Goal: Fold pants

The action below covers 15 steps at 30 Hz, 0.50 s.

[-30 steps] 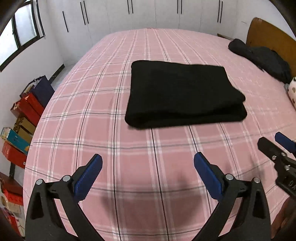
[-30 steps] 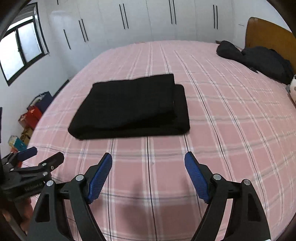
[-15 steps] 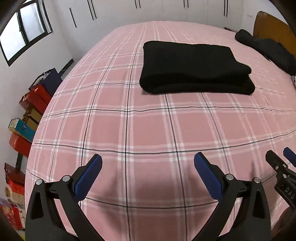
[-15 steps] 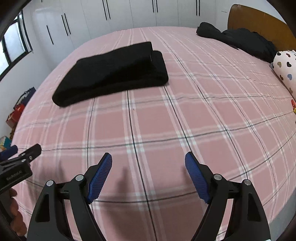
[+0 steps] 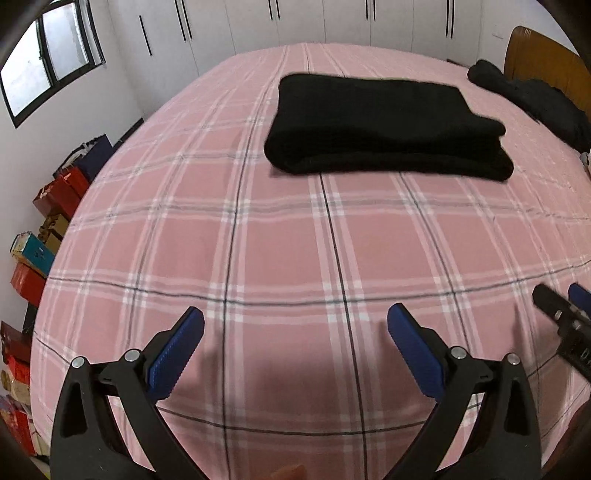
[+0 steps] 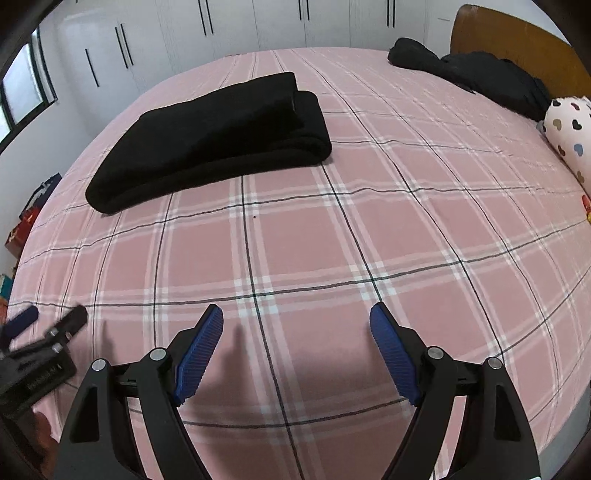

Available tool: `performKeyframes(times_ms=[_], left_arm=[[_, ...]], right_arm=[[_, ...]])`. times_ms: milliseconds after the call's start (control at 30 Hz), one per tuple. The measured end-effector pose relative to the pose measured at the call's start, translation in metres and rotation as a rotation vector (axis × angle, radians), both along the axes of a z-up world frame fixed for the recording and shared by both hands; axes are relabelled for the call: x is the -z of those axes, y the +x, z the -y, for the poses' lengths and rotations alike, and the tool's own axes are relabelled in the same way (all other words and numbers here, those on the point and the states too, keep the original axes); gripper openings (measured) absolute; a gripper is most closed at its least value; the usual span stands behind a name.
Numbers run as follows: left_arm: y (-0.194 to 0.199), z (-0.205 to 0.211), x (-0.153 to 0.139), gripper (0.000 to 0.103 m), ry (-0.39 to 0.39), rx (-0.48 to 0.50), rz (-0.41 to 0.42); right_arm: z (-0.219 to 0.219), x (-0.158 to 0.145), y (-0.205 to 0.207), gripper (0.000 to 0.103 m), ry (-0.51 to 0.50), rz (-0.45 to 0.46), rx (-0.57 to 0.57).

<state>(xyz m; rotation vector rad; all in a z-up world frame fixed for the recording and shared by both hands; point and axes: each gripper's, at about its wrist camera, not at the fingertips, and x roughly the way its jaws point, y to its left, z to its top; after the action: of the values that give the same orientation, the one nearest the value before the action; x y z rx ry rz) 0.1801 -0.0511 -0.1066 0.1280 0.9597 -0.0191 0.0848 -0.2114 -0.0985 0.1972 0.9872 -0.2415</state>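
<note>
The black pants [image 5: 384, 125] lie folded in a thick rectangle on the pink plaid bed [image 5: 280, 251], far from both grippers; they also show in the right wrist view [image 6: 214, 140]. My left gripper [image 5: 295, 325] is open and empty above the bed's near edge. My right gripper [image 6: 297, 321] is open and empty too. The right gripper's tip shows at the right edge of the left wrist view [image 5: 561, 306], and the left gripper shows at the left edge of the right wrist view [image 6: 48, 325].
A pile of dark clothes [image 6: 472, 74] lies by the wooden headboard [image 6: 517, 48]. A heart-print pillow [image 6: 569, 125] sits at the right. Stacked boxes [image 5: 44, 229] line the floor left of the bed. White wardrobes [image 5: 332, 22] stand behind.
Both grippers have drawn back from the folded pants toward the bed's near edge, staying open and empty. The pants have not moved.
</note>
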Motion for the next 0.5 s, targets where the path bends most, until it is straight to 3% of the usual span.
performKeyframes(times_ms=[500], left_arm=[[0.0054,0.0016,0.0103,0.097,-0.013,-0.002,-0.029]], right_arm=[[-0.0070,0.0009,0.0047,0.080,-0.026,0.004,-0.023]])
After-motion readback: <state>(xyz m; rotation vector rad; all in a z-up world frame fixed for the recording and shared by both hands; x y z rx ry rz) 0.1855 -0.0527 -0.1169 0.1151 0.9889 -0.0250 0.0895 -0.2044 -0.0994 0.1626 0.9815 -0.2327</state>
